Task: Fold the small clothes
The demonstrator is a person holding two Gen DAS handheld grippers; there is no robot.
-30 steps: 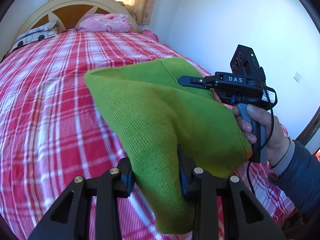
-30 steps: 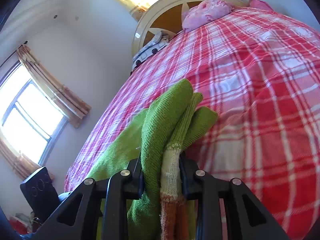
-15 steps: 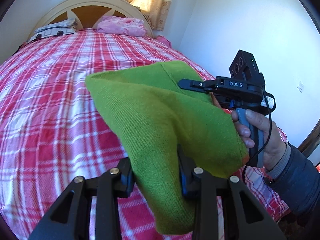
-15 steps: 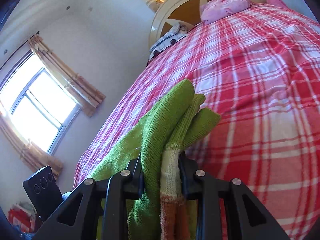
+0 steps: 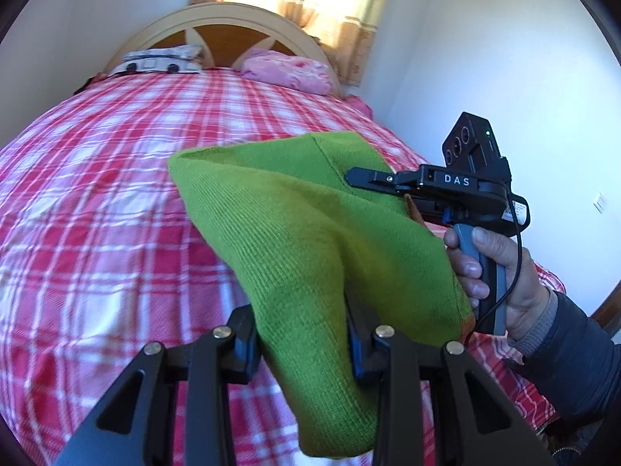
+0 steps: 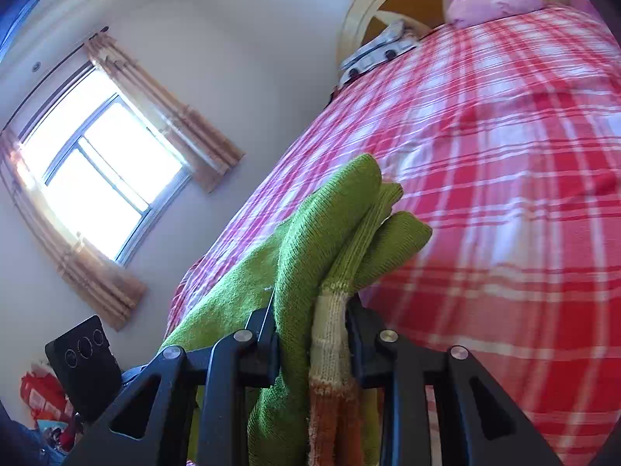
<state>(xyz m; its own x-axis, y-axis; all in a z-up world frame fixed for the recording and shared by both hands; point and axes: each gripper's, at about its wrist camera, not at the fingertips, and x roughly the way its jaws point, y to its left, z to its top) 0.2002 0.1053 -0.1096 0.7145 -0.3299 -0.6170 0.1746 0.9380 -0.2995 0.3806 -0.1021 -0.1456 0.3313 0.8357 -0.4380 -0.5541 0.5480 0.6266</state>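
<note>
Both grippers have swung across the bed since a second ago: in the left wrist view the headboard (image 5: pixel 217 27) and pillows have slid from the upper left toward the centre, and in the right wrist view the window (image 6: pixel 101 178) has come further into the frame. The grip itself is unchanged. The left gripper (image 5: pixel 302 334) stays clamped on a bunched lower edge of the green knit garment (image 5: pixel 295 240); the right gripper (image 6: pixel 312 334) stays clamped on a gathered hem, green with a cream and orange striped band.

The garment hangs in the air between the two, above the right side of the bed, not yet laid down. Judged from that, this is a carry to a spot for spreading; no fold is made so far.

Around:
- red and white plaid bedspread (image 5: pixel 97 213), bare where the garment could go (nothing lies in the near or middle part)
- pink pillow (image 5: pixel 287 72) and a white patterned pillow (image 5: pixel 163 58) far off by the headboard, well apart from the work
- the person's right hand (image 5: pixel 500 272) on the gripper handle, cable trailing beside it, near the garment's edge
- white wall close on the right

Nothing blocks the way down to the bed.
</note>
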